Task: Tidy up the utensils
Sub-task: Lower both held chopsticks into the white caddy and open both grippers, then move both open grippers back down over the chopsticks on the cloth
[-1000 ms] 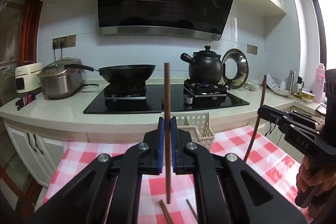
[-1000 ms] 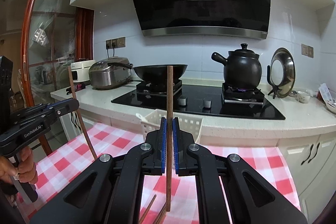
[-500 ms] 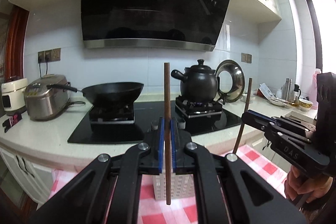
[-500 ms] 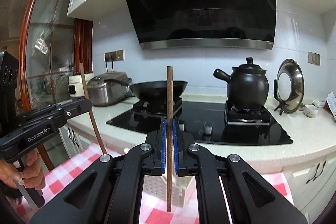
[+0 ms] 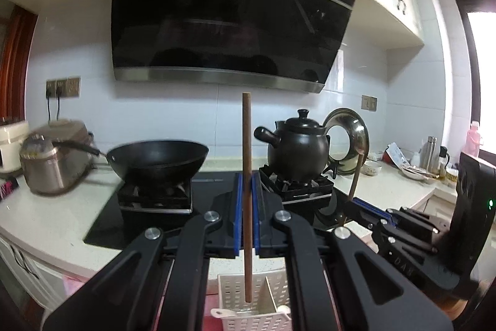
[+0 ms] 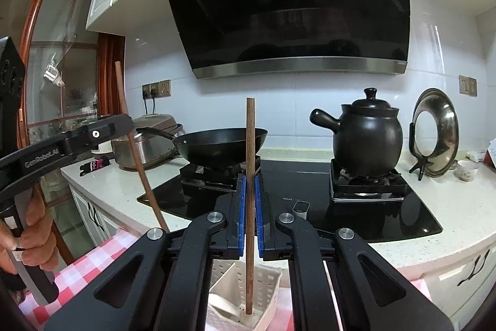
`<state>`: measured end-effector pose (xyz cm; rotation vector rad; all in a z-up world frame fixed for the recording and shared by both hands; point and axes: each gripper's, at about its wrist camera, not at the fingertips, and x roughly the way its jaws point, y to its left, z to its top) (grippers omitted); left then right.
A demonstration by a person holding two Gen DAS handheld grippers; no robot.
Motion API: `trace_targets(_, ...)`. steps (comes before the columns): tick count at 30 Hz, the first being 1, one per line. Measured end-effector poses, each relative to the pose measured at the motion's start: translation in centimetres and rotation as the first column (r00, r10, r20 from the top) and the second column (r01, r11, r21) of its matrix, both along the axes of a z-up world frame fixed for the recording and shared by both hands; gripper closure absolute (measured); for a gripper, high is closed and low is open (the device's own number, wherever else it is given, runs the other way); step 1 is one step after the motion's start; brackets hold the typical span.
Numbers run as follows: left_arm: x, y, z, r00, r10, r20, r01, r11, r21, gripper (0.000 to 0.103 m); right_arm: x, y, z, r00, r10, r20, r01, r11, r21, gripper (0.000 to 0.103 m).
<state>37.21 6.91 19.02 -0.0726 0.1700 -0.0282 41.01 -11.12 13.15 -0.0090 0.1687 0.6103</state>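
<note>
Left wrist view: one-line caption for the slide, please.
Left gripper holds a wooden chopstick upright above the white slotted basket; stove behind.

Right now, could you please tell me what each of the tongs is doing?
Left tongs: closed on an upright chopstick.
Right tongs: closed on another upright chopstick.

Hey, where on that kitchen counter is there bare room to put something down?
Bare counter lies right of the stove, in front of the steel lid and small cup. Another bare strip runs left of the stove, in front of the rice cooker. The far right corner by the bottles and dishes is crowded; both burners are taken by the wok and black pot.
</note>
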Motion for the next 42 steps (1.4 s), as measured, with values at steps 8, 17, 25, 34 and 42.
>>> trace_targets(8,3.9,1.1,-4.8,0.996,0.011,-0.086,-0.013,1.0,-0.023,0.097,2.7,1.3,-3.0,0.999,0.012,-0.045,-0.013,1.0,-0.028,0.096)
trace_targets(17,6.3,1.8,-9.5,0.98,-0.052,-0.192,0.045,0.998,-0.045,0.097,4.8,1.5,-6.8,0.986,0.051,-0.156,-0.056,0.998,-0.029,0.095)
trace_targets(25,6.0,2.8,-12.1,0.973,-0.035,-0.228,0.025,0.999,-0.047,0.062,4.9,1.4,-7.7,0.981,0.04,-0.187,-0.048,0.998,-0.04,0.089)
trace_targets(34,1.1,4.1,-12.1,0.976,-0.042,-0.213,0.028,0.997,-0.068,0.051,2.6,-1.1,-7.7,0.977,0.053,-0.208,-0.055,0.998,-0.004,0.074)
trace_targets(42,-4.6,3.7,-13.0,0.967,-0.093,-0.237,0.072,0.993,-0.098,0.025,-3.6,-2.5,-8.0,0.974,0.092,-0.207,-0.099,0.995,-0.022,0.059)
